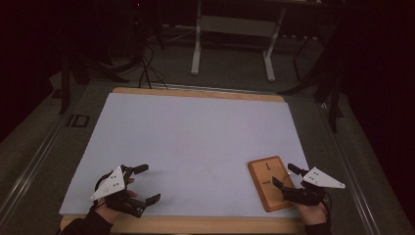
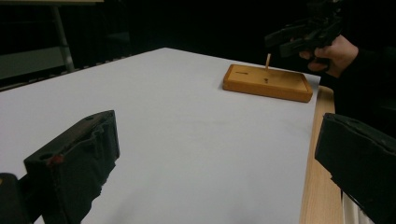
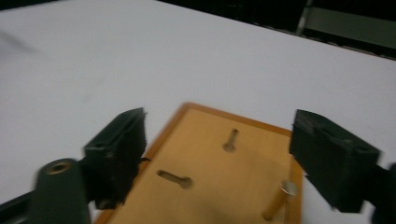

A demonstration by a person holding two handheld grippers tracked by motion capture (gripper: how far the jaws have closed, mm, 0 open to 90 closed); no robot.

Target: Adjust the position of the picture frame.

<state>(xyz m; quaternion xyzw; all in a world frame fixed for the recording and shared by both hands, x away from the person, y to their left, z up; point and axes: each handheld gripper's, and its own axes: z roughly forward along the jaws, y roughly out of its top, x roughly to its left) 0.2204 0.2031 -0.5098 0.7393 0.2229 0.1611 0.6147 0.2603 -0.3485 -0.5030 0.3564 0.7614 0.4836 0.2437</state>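
Observation:
A flat wooden board (image 1: 264,169) lies at the front right of the white sheet. In the right gripper view the board (image 3: 210,140) has two keyhole slots (image 3: 175,178) in its face and a thin wooden peg (image 3: 279,201) standing near its right edge. My right gripper (image 1: 284,175) hovers over the board's near half. Its jaws (image 3: 224,154) stand wide apart and hold nothing, with the peg just inside the right jaw. My left gripper (image 1: 150,183) rests at the front left, open and empty, pointing across the sheet. In the left gripper view, the board (image 2: 266,84) and peg (image 2: 268,61) lie far ahead.
The white sheet (image 1: 195,137) covers a wooden table whose bare front edge (image 1: 195,225) shows near me. Beyond the table stand a metal frame's legs (image 1: 196,49) and cables (image 1: 147,68) on the dark floor.

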